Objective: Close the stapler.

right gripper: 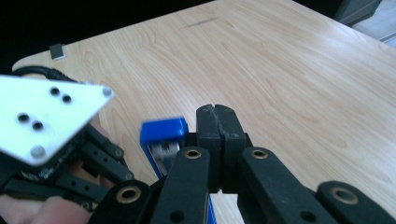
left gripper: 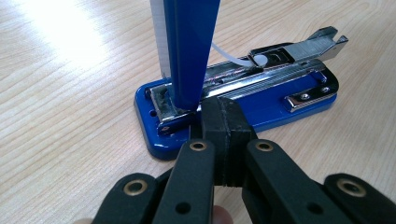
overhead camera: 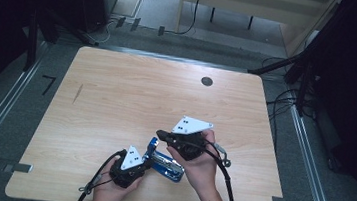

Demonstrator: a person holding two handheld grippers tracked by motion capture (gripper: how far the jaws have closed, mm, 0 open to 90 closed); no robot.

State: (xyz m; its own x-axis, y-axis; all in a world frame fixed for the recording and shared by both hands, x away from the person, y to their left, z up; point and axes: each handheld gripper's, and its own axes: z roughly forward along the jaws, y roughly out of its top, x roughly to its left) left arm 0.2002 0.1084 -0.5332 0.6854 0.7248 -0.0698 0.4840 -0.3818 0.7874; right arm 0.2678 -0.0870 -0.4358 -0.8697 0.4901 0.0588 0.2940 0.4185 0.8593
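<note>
The left gripper (left gripper: 223, 140) has its jaws pressed flat together with nothing between them, its tip resting against the hinge end of the blue stapler (overhead camera: 162, 161) near the front edge of the wooden table (overhead camera: 116, 104). The right gripper (right gripper: 217, 123) is likewise closed up tight and empty, poised just beside the stapler's raised lid (right gripper: 164, 130). From where I stand, the stapler lies wide open: its lid (left gripper: 189, 51) stands upright and the staple rail (left gripper: 299, 49) sits exposed along the base (left gripper: 261, 112). The job looks like working that lid. To do it well, I would keep the left tip braced firmly on the base so it cannot skid, then nudge the lid's top with the right tip slowly, following the hinge's arc rather than shoving sideways.
</note>
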